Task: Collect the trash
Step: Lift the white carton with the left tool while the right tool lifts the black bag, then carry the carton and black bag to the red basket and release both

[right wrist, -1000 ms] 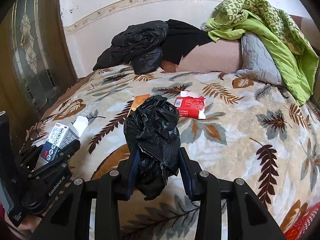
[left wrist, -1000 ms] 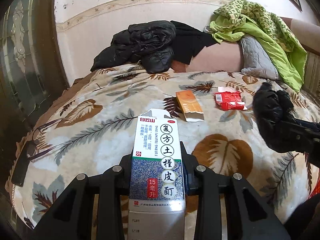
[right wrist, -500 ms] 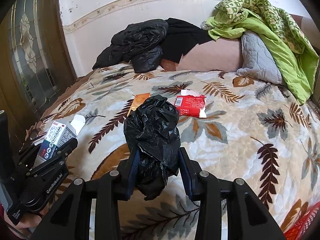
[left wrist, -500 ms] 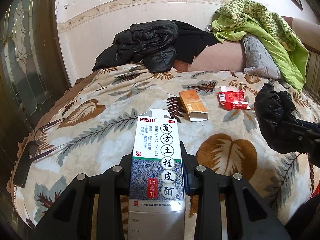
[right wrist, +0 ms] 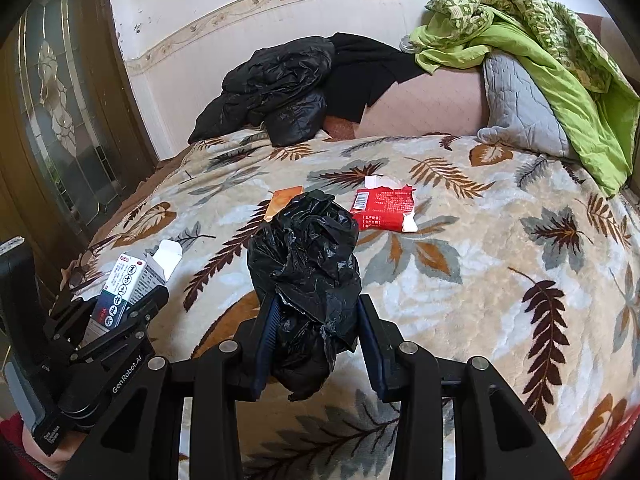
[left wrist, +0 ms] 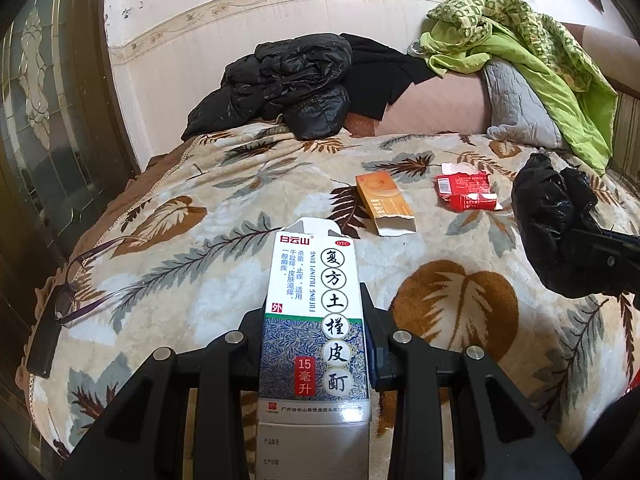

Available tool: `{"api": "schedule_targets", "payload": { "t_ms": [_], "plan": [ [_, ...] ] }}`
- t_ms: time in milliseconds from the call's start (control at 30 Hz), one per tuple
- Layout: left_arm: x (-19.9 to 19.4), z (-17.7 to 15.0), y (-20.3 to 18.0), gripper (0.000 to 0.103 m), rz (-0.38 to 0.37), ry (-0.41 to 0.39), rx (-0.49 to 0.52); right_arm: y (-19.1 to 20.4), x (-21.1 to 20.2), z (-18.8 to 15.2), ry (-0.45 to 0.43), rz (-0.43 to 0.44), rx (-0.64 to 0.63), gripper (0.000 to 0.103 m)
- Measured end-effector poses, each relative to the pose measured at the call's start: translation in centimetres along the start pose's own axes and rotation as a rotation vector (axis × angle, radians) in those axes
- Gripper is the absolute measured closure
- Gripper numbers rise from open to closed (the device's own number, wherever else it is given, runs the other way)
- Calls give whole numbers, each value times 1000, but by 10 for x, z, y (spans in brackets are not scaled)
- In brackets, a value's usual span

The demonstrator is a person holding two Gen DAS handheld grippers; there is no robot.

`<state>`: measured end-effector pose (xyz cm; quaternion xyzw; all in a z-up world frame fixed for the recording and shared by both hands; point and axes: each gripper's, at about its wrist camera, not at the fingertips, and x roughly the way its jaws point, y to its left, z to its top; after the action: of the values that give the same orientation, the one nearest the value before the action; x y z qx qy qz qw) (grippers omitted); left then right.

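Left gripper (left wrist: 316, 344) is clamping a white medicine box (left wrist: 316, 320), right gripper (right wrist: 316, 328) is squeezing a crumpled black bag (right wrist: 306, 264), both hovering over the bed (right wrist: 500, 280). Step looks like bagging the box. Orange box (left wrist: 384, 202) and red wrapper (left wrist: 466, 190) are lying at 12 to 1 o'clock. Next, the bag probably needs opening.

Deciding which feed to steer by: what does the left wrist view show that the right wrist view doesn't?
Only the left wrist view: the whole orange box, plus glasses and a dark phone-like slab near the bed edge.

Only the right wrist view: the left gripper from outside, and the red wrapper closer.

Both: the white medicine box in the left jaws, the crumpled black bag in the right gripper, and the leaf-print blanket.
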<state>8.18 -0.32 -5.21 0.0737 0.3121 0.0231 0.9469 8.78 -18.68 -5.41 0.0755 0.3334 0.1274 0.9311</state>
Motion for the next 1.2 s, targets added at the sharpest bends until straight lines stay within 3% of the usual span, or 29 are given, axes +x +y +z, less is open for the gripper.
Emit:
{"api": "schedule_targets", "payload": {
  "t_ms": [500, 867, 1000, 1200],
  "plan": [
    [1, 0, 0, 70, -33, -5, 0, -2, -1, 1, -2, 4, 6, 61],
    [-14, 2, -17, 70, -248, -40, 41, -15, -24, -9, -2, 41, 99, 61],
    [-26, 4, -35, 70, -328, -36, 76, -36, -49, -17, -9, 43, 179, 61],
    [-58, 11, -81, 70, -468, -44, 173, -85, -101, -38, -31, -20, 284, 61]
  ]
}}
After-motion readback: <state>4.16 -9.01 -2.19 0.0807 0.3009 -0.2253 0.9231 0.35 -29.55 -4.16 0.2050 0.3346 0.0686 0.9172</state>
